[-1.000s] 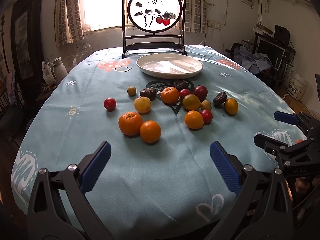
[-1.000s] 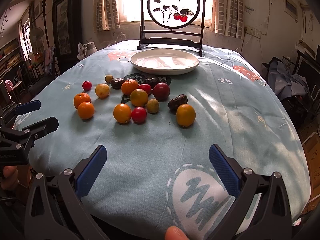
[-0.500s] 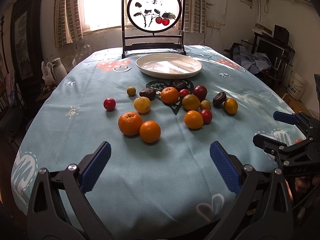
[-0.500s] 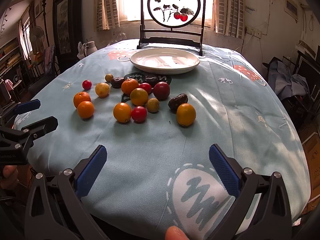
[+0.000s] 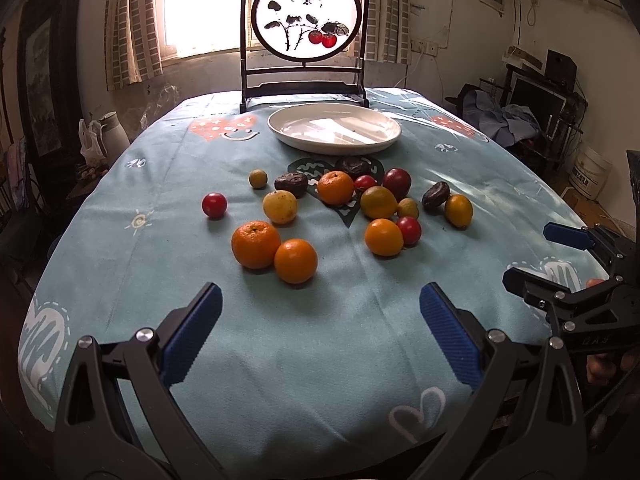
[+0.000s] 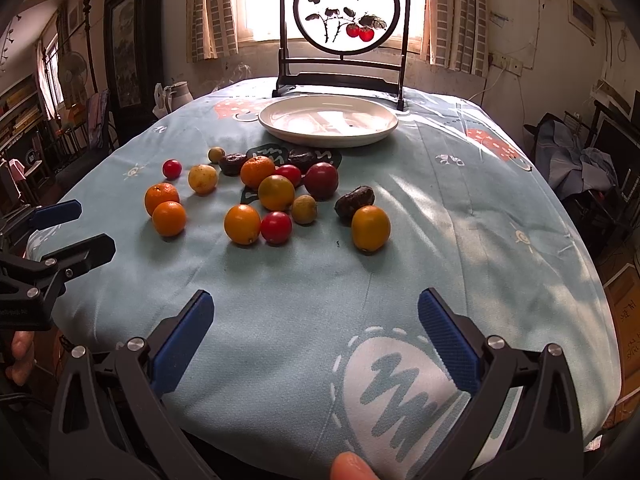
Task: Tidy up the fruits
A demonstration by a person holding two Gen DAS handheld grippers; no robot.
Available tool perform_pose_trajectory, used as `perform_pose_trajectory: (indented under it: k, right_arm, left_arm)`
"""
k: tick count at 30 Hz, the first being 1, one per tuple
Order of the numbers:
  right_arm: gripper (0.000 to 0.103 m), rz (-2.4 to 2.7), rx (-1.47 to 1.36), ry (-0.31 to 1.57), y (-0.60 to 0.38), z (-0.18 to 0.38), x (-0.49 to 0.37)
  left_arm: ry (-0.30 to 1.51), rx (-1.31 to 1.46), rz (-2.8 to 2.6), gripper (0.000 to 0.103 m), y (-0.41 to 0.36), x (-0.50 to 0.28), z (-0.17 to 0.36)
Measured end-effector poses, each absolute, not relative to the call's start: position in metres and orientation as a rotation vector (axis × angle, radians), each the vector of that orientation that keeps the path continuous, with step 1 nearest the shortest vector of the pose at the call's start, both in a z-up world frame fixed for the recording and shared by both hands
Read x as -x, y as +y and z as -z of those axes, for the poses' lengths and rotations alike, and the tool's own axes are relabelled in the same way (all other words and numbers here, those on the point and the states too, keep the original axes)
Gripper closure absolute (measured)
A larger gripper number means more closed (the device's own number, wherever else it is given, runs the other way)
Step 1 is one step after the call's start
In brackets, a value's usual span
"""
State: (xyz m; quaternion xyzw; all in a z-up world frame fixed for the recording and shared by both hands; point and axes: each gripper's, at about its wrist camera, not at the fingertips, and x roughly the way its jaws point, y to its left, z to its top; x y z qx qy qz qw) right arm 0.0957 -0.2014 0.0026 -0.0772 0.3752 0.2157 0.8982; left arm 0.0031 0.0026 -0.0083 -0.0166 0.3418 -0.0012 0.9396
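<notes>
Beyond both gaping hand-held grippers lie fruits.

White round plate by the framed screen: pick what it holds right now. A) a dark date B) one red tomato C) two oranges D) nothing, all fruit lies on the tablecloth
D: the white round plate shows only bare glaze and sunlight, while the fruits, such as the nearest orange, sit on the blue tablecloth.

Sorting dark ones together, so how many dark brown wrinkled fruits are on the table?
3: left date behind the pale yellow fruit, middle date nearest the plate, right date beside the rightmost orange fruit. None seems hidden.
</notes>
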Motion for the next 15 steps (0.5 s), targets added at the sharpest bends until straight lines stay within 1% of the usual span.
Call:
perform_pose_trajectory:
  k: [8, 15]
  right_arm:
    - [0.001, -0.446, 0.161, 0.779, -0.2019, -0.002, -0.0964]
    - [0.001, -0.444, 0.158, 0.788, -0.2023, 0.0041, -0.0976]
  left_arm:
    - [0.663, 0.004, 0.0, 0.002, -0.0013, -0.0001, 0.0084]
    - [0.616, 0.036, -0.016, 0.002, 0.0036, 0.0017, 0.0087]
